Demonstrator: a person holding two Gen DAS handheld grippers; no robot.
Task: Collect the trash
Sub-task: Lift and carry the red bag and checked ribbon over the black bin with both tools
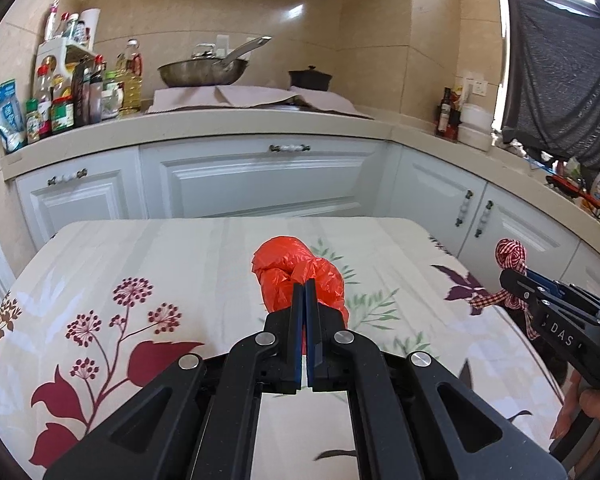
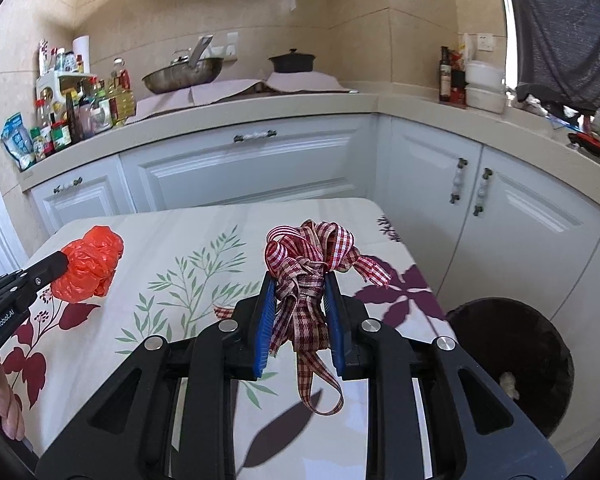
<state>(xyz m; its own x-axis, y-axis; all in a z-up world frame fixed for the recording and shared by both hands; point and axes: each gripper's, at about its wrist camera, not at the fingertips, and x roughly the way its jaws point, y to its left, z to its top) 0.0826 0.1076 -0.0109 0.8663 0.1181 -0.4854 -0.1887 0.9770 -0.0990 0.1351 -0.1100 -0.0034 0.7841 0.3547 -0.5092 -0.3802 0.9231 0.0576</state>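
My left gripper [image 1: 304, 285] is shut on a crumpled red plastic bag [image 1: 296, 272] and holds it above the flowered tablecloth [image 1: 140, 264]. The bag also shows in the right wrist view [image 2: 90, 266], with the left gripper [image 2: 62, 262] at its left. My right gripper [image 2: 300, 280] is shut on a bundle of red-and-white checked ribbon [image 2: 312, 268], with loose ends hanging below the fingers. The ribbon shows at the right of the left wrist view [image 1: 510, 254], where the right gripper [image 1: 516, 280] holds it by the table's right edge.
A dark round trash bin [image 2: 512, 360] stands on the floor right of the table [image 2: 204, 240], with a small scrap inside. White cabinets [image 1: 260, 176] and a counter with bottles [image 1: 76, 92], a wok [image 1: 204, 70] and a pot [image 1: 310, 78] run behind.
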